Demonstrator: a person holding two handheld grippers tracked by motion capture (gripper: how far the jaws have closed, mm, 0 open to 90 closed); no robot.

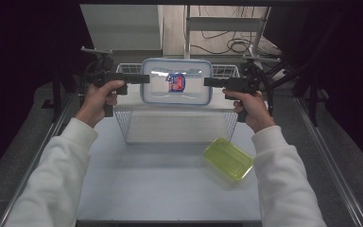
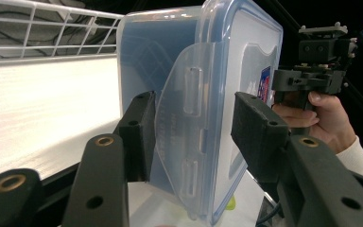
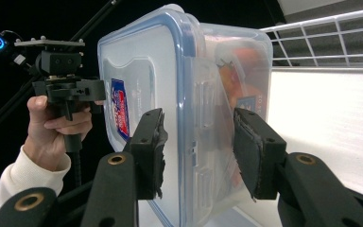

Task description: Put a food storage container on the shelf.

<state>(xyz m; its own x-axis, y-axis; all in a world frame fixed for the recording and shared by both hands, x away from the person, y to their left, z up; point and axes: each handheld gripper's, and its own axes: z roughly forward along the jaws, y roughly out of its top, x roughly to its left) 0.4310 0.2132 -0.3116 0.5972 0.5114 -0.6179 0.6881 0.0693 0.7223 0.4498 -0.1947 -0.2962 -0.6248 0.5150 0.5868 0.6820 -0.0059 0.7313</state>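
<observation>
You hold the box up in the air between your two grippers, over the wire basket at the far edge of the bench. Your left gripper is at the box's left end and your right gripper is at its right end. In the left gripper view, the jaws sit on both sides of the side flap, but there is a gap by one pad, so I cannot tell if it really pinches. In the right gripper view, the jaws are around the box's end too, and there is a gap there as well. The box could slip and fall if one gripper lets go or pulls away first. It is smooth plastic, and the flap can bend. Keep both hands level, or the box may tip and hit the basket rim. The green tub sits near the bench's right edge, close to your right sleeve, so mind you don't knock it.
</observation>
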